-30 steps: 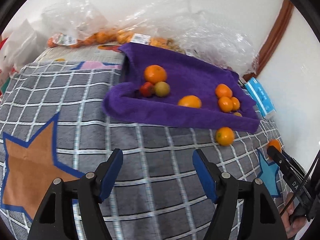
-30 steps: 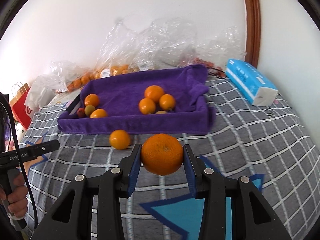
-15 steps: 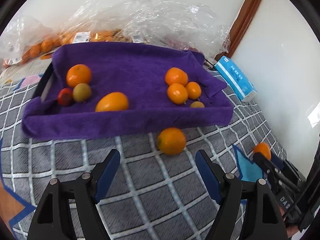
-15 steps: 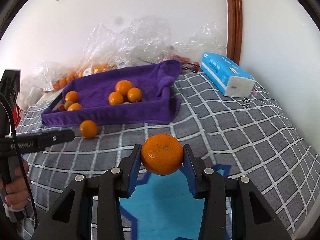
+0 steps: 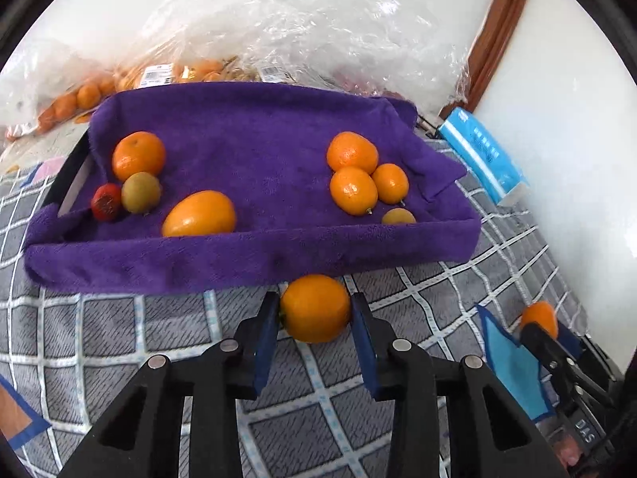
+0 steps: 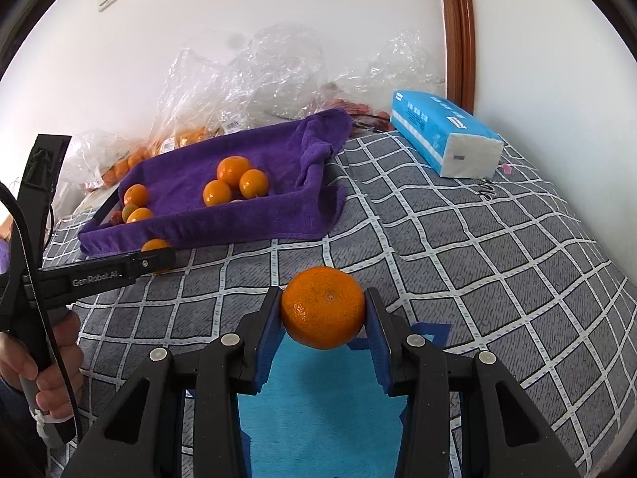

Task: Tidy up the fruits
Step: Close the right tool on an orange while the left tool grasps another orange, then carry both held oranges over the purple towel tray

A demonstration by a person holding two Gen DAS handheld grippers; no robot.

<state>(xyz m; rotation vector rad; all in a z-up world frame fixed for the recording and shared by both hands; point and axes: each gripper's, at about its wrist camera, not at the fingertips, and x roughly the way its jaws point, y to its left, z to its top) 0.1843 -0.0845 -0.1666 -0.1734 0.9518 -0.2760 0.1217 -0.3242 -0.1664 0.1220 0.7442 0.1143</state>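
Left wrist view: we close the left gripper (image 5: 314,310) on a loose orange (image 5: 315,307).
It lies on the bed against the purple tray's (image 5: 254,259) near edge; our right gripper (image 6: 323,314) clamps a mandarin (image 6: 323,307), ready for the tray.

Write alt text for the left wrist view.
The left gripper is closing its blue fingers around an orange lying on a checked blanket, just in front of a purple towel-lined tray holding more fruit.
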